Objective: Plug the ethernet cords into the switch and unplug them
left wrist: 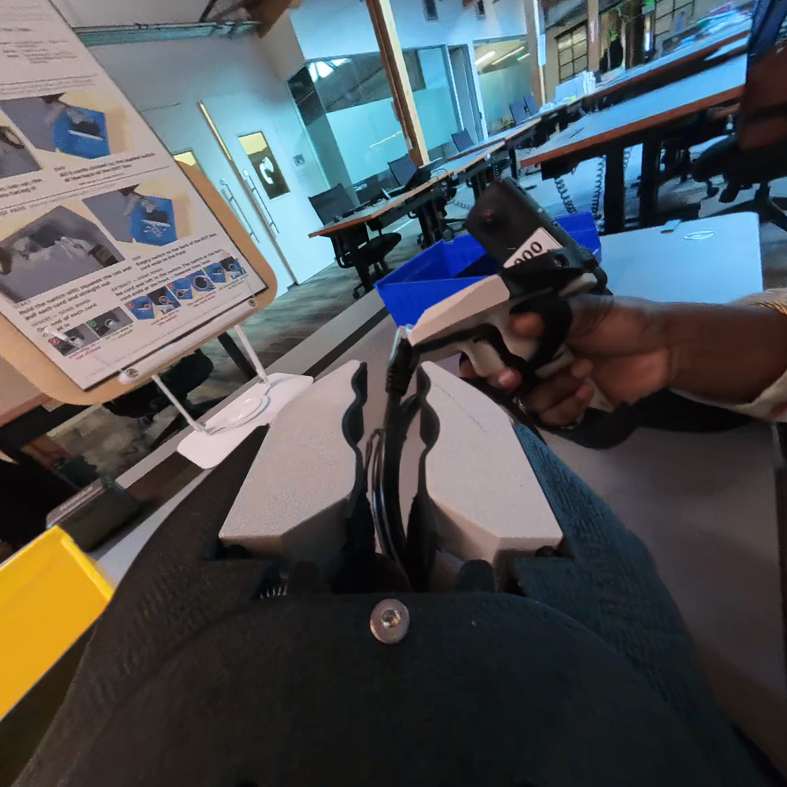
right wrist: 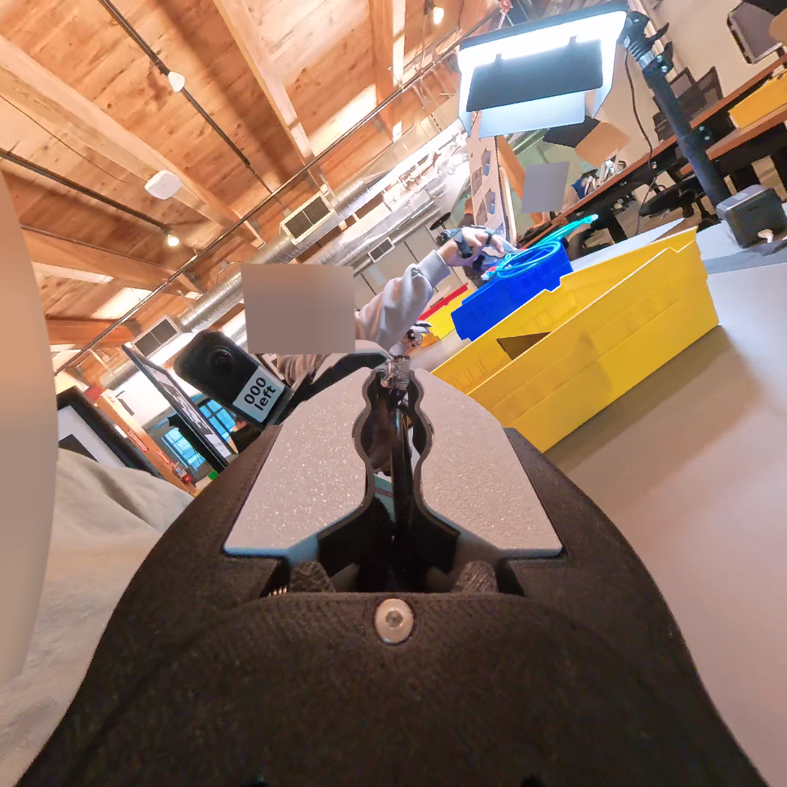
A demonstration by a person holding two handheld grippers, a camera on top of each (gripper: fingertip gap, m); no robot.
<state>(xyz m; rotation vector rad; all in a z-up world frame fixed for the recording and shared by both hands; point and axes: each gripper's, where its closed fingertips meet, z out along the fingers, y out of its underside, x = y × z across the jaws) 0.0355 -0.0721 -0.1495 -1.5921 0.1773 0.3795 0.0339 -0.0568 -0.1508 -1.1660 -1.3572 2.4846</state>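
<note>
Two grippers meet over the grey table [left wrist: 681, 532], sharing one black ethernet cord [left wrist: 394, 447]. The left gripper [left wrist: 392, 383] has its fingers closed to a narrow slot with the cord running up through it. The right gripper [right wrist: 394, 377] is nearly closed on the cord's clear plug [right wrist: 396, 368] at its fingertips. No switch shows in either view. Beyond them stand one yellow bin [right wrist: 596, 340], a blue bin [right wrist: 511, 294] holding coiled blue cables [right wrist: 528, 255], one instruction sheet on a stand [left wrist: 106, 213], and farther off, rows of desks [left wrist: 639, 123].
</note>
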